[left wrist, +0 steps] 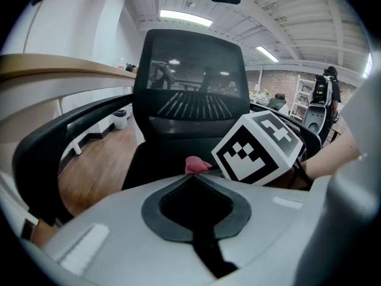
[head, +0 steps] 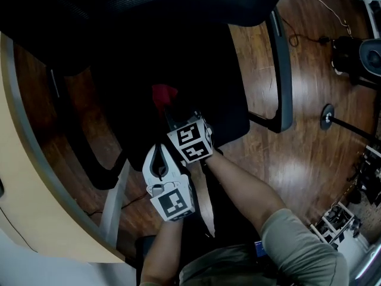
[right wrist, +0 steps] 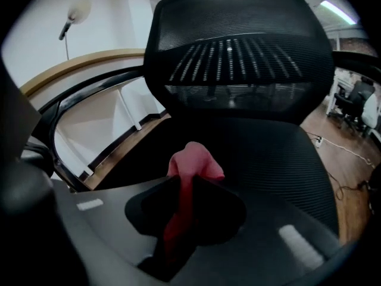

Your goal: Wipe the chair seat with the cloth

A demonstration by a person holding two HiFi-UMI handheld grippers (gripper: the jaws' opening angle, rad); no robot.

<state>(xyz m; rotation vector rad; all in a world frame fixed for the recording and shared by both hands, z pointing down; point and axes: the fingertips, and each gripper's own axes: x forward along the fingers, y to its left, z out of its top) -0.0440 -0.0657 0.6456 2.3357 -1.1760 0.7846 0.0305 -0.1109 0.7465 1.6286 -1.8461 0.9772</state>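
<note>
While right tongs (right wrist: 186,183) grip the red cloth (right wrist: 191,158) over the chair seat (right wrist: 280,154) near its front edge, left tongs (left wrist: 193,180) closed empty.

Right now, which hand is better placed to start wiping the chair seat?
The right gripper: its jaws are shut on the red cloth, held over the chair seat. The left gripper is beside it, jaws together and empty.
</note>
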